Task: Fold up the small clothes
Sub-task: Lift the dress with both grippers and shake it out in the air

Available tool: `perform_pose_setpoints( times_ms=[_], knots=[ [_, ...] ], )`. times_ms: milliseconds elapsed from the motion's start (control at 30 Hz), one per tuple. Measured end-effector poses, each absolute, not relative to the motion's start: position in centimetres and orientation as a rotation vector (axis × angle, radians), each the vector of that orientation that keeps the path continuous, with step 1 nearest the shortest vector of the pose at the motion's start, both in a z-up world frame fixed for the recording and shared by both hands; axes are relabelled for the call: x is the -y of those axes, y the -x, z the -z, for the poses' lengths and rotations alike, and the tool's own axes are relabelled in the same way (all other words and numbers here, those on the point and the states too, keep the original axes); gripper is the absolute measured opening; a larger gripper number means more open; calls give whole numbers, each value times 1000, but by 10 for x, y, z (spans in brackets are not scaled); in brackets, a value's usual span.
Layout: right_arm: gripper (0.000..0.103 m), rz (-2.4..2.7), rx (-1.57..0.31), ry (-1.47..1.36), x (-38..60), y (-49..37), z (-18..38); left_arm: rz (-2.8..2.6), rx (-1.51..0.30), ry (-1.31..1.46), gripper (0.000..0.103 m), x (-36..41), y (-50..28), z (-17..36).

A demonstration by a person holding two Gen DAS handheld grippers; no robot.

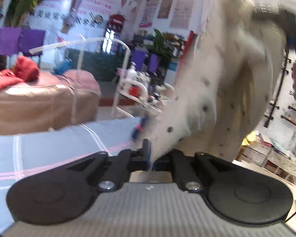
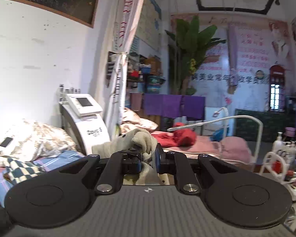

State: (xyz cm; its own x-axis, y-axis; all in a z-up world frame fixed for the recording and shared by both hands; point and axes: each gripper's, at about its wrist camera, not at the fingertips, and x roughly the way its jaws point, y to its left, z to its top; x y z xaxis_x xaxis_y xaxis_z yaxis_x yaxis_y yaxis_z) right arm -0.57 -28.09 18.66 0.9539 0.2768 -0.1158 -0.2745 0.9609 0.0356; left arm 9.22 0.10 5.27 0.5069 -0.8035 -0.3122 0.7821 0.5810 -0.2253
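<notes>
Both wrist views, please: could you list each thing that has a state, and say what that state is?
Left gripper: shut on the garment's edge.
Right gripper: shut on a bunched part of the garment.
Beige dotted garment: lifted, hanging unfolded, blurred.
Red garment: lying crumpled on the pink bed.
Machine screen: dark.
Phone: lying on the floral quilt, screen dark.

1. The spotted cream garment [image 1: 217, 75] is motion-blurred and runs off the left wrist view's top edge.
2. The left claw [image 1: 151, 158] has its right fingertip hidden behind that cloth.
3. Wall posters [image 1: 100, 0] are unreadable.
</notes>
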Motion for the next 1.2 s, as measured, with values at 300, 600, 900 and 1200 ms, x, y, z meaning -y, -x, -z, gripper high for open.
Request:
perform_pose_setpoints(
  times_ms=[300,600,900,1200],
  knots=[
    [23,-457,63,-135,276,53,-214,724,53,11,2,-128,-10,-206],
    [23,-542,149,-102,265,52,-239,545,229,-92,2,-141,106,-330],
    [24,-333,-249,-76,227,-117,-117,314,-256,-81,2,-97,-96,-222],
    [102,-109,-548,-314,244,-222,-4,56,-589,-260,69,-77,-255,-41]
  ],
)
